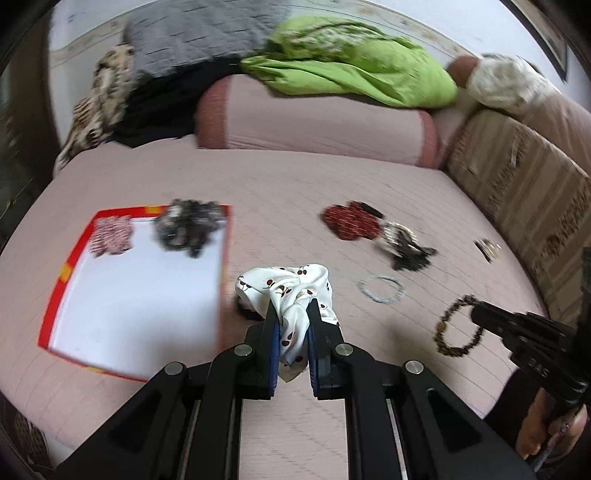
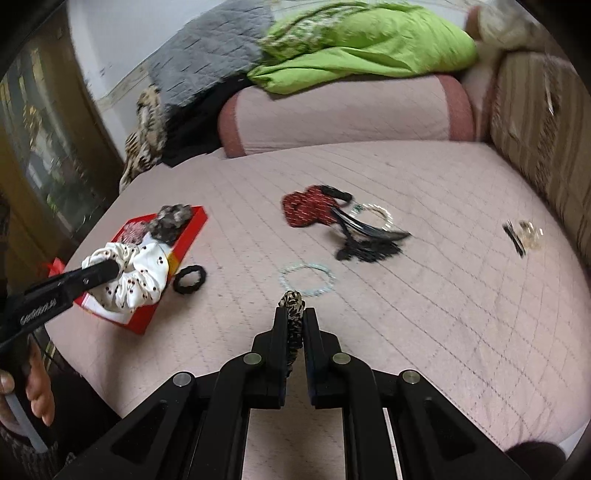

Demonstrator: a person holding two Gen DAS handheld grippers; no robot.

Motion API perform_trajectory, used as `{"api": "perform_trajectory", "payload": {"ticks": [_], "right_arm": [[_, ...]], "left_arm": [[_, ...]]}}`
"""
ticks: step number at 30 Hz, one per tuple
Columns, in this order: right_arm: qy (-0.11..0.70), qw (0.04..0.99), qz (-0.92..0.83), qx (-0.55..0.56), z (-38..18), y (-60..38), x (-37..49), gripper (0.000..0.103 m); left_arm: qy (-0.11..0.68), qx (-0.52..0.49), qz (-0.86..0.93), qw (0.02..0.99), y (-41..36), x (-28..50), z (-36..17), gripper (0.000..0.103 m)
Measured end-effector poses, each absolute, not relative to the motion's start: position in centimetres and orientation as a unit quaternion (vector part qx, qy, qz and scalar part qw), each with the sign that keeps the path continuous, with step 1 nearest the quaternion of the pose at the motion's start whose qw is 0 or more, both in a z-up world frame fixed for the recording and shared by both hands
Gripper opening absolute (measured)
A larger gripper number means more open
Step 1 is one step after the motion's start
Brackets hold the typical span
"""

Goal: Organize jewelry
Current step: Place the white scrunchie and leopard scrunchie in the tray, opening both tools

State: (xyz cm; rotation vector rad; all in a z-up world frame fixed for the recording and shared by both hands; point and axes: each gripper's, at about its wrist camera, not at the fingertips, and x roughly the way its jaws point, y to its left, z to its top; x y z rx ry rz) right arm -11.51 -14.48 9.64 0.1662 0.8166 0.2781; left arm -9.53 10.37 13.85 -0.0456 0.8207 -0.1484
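**Both tongs lifted over the bed, each pinching one piece**

The left tongs (image 1: 291,314) are pressed onto a white scrunchie printed with cherries (image 1: 291,291), its bunched fabric squeezed between the blue pads. Seen from the right wrist camera, that scrunchie (image 2: 136,273) hangs over the near corner of the red box.

The right tongs (image 2: 295,317) pinch a brown beaded bracelet (image 2: 293,321) edge-on between their tips. From the left wrist view the bracelet (image 1: 458,328) hangs as an open loop from the right tongs (image 1: 480,314), above the quilted pink bed cover (image 1: 295,184).

The red box with a white floor (image 1: 70,266) lies on the left part of the bed. In its far end sit a red-and-white patterned scrunchie (image 1: 110,236) and a dark mottled scrunchie (image 1: 184,229), side by side. A black hair tie (image 2: 190,278) lies on the cover just beside the box.

Near the middle of the bed lies a pale beaded bracelet (image 1: 380,290). Beyond it is a red patterned scrunchie (image 1: 351,221), touching a heap of black pieces (image 1: 406,251) that may include a hair clip and a tassel; blur makes them hard to separate. Well apart to the right lie a few small clips or pins (image 1: 487,249).

A pink bolster (image 1: 314,118) lies along the far edge, with a green cloth (image 1: 362,70) and a grey quilted blanket (image 1: 199,33) piled on it.
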Motion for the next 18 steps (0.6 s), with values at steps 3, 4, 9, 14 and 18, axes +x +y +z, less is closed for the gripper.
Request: {"api": "perform_trajectory", "payload": {"ticks": [3, 4, 9, 14, 18], "right_arm": [[0.389, 0.906, 0.156, 0.054, 11.0, -12.0, -11.2, 0.009], [0.388, 0.906, 0.161, 0.049, 11.3, -11.4, -11.1, 0.009], [0.387, 0.899, 0.204, 0.019, 12.7, -6.8, -10.0, 0.009], [0.39, 0.889, 0.238, -0.005, 13.3, -1.8, -8.4, 0.009], [0.395, 0.882, 0.256, -0.014, 13.3, 1.3, -7.0, 0.009]], "left_arm": [[0.396, -0.04, -0.049, 0.916, 13.0, -9.7, 14.0, 0.012], [0.394, -0.044, -0.043, 0.917, 13.8, -9.7, 14.0, 0.012], [0.383, -0.057, -0.004, 0.922, 17.7, -9.8, 14.1, 0.012], [0.384, -0.092, 0.028, 0.918, 22.5, -8.3, 13.6, 0.012], [0.394, -0.125, 0.05, 0.909, 26.1, -7.1, 12.4, 0.012]]}}
